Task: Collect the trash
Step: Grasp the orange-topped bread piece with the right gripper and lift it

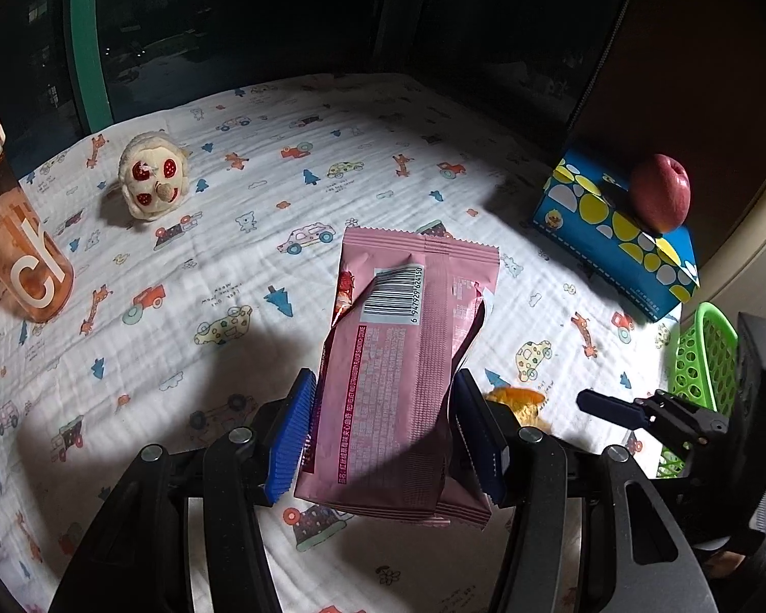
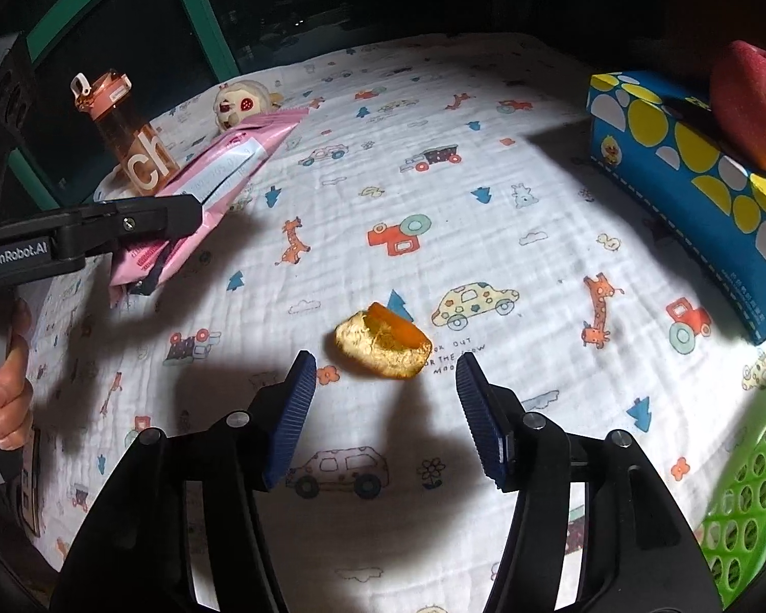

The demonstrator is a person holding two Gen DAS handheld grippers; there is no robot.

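- The left gripper [image 1: 383, 429] is clamped on a pink snack wrapper [image 1: 408, 357]; both blue pads press its sides, and the wrapper is held clear of the patterned cloth [image 1: 230, 255].
- In the right wrist view, the same pink snack wrapper [image 2: 219, 173] hangs from the left gripper [image 2: 178, 214] at the left of the scene, with a person's hand [image 2: 10, 383] gripping the handle below.
- The right gripper [image 2: 383, 408] has its jaws apart with nothing between them.
- An orange peel piece [image 2: 383, 342] lies on the patterned cloth [image 2: 485, 204] just ahead of the right gripper's fingertips, not touched by either pad.
- In the left wrist view, the orange peel piece [image 1: 518, 401] shows just right of the wrapper; the right gripper [image 1: 607, 408] is beyond it.
- A green perforated basket [image 2: 740, 511] sits at the right edge of the cloth.
- A blue tissue box [image 1: 613, 230] stands at the far right with a red apple [image 1: 659, 194] resting on top.
- An orange water bottle [image 1: 15, 235] and a small plush toy [image 1: 150, 173] stand at the far left.
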